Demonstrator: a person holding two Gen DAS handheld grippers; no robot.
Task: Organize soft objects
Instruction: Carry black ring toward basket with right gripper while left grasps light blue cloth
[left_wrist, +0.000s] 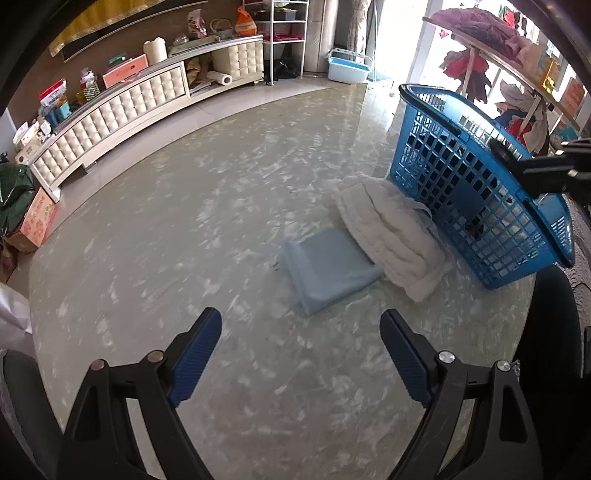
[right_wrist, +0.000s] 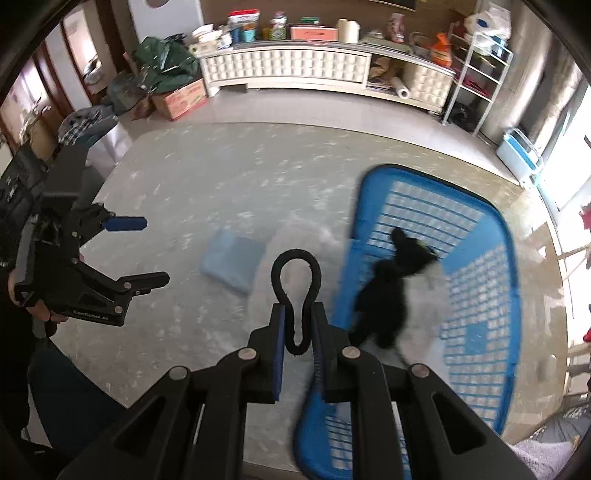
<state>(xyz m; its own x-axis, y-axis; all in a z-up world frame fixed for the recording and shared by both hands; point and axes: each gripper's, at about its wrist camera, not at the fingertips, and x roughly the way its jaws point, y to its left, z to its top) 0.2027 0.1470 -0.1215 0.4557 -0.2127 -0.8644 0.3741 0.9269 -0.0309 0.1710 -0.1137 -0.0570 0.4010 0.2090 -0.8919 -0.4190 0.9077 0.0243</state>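
Left wrist view: left claw (left_wrist: 301, 356) spread wide, nothing between its blue pads, hanging over the marbled round desk (left_wrist: 221, 206). Folded light-blue cloth (left_wrist: 330, 269) lies flat near the desk's middle; a white fluffy towel (left_wrist: 391, 232) overlaps its far edge and leans against the blue plastic basket (left_wrist: 476, 188) at the desk's right edge. Both look light, limp and easy to unfold; best pinched at a folded edge or corner. Right wrist view: right claw (right_wrist: 297, 328) clamped on a thin black loop (right_wrist: 295, 288), probably a strap; what it belongs to is unclear. Below, the basket (right_wrist: 476, 266) holds a black and white soft item (right_wrist: 391, 295), motion-blurred, kind not readable. Blue cloth (right_wrist: 232, 264) visible left of it; towel mostly hidden behind the claw.
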